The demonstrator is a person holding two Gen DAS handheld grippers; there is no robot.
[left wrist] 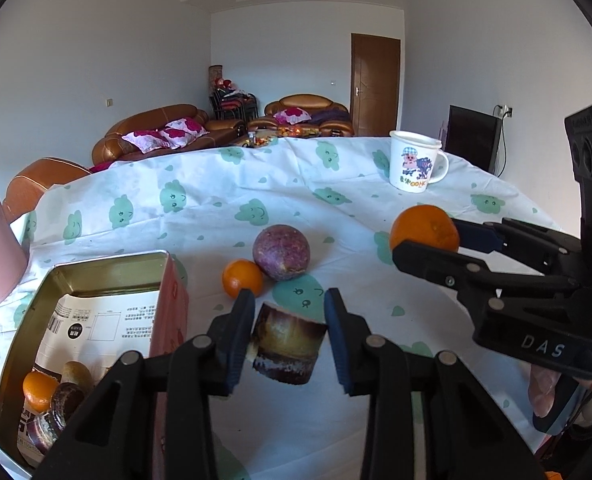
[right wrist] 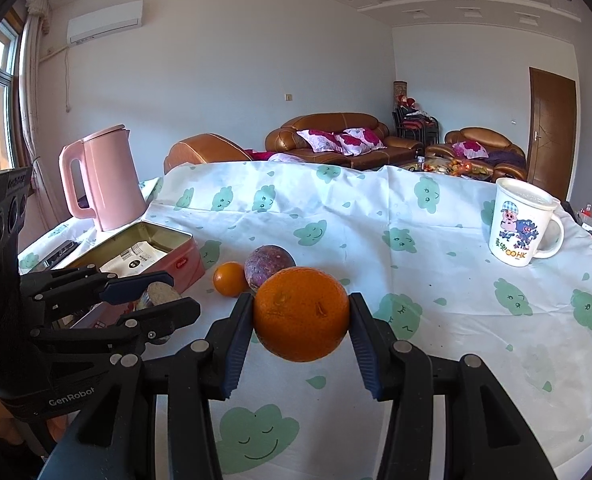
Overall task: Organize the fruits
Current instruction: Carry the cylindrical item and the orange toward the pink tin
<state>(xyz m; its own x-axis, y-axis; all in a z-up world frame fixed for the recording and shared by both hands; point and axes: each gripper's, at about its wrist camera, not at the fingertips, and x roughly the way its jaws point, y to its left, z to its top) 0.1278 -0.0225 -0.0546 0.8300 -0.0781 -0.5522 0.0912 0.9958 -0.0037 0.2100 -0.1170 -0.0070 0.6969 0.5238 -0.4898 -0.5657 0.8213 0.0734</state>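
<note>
My left gripper [left wrist: 289,344] is shut on a short piece of dark sugarcane [left wrist: 285,346], held above the cloth just right of the pink tin box [left wrist: 99,276]. The box holds an orange, a sugarcane piece and another fruit. My right gripper [right wrist: 302,316] is shut on a big orange [right wrist: 302,314] and holds it off the table; it also shows in the left wrist view [left wrist: 424,230]. A small orange [left wrist: 242,278] and a purple passion fruit [left wrist: 281,252] lie together on the cloth [right wrist: 436,344], beyond both grippers.
A pink kettle [right wrist: 107,178] stands behind the tin box at the table's left. A white cartoon mug [right wrist: 522,222] stands at the far right. Brown sofas and a door are beyond the table.
</note>
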